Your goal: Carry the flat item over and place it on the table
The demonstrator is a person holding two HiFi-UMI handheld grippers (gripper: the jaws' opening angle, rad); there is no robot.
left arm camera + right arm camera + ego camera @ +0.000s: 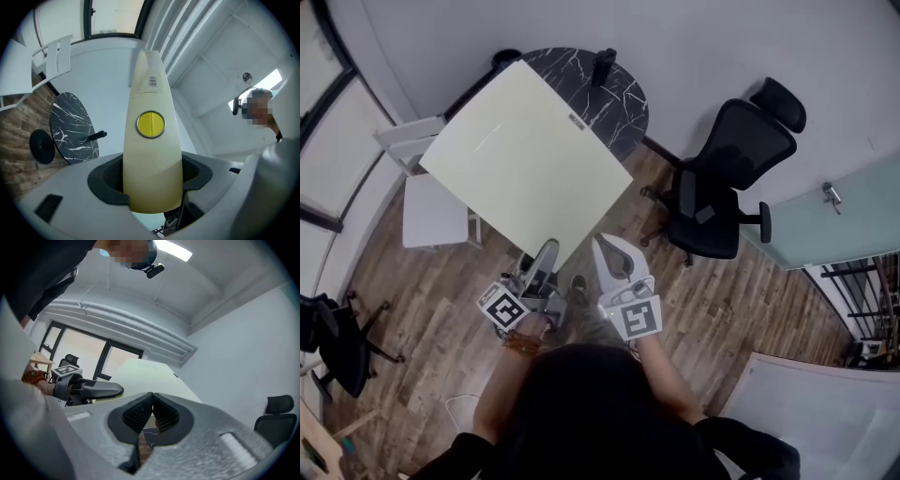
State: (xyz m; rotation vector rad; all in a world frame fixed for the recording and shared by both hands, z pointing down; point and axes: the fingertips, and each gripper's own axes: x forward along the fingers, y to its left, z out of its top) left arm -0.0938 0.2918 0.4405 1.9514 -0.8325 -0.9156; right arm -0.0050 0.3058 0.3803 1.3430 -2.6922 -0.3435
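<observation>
A large pale yellow flat board (525, 159) hangs above the wooden floor, its far part over the round black marble table (623, 94). My left gripper (546, 255) is shut on the board's near edge. In the left gripper view the board (151, 93) runs edge-on between the jaws and carries a round yellow disc (150, 124). My right gripper (605, 246) is shut and holds nothing; it sits just right of the board's near corner. In the right gripper view its fingertips (152, 401) meet, with the board (145, 373) and the left gripper (91, 390) beyond them.
A dark cup (604, 66) stands on the table's far side. A black office chair (722, 187) is to the right, a white chair (427, 206) under the board's left side, another black chair (337, 342) at far left. A pale panel (806, 412) lies lower right.
</observation>
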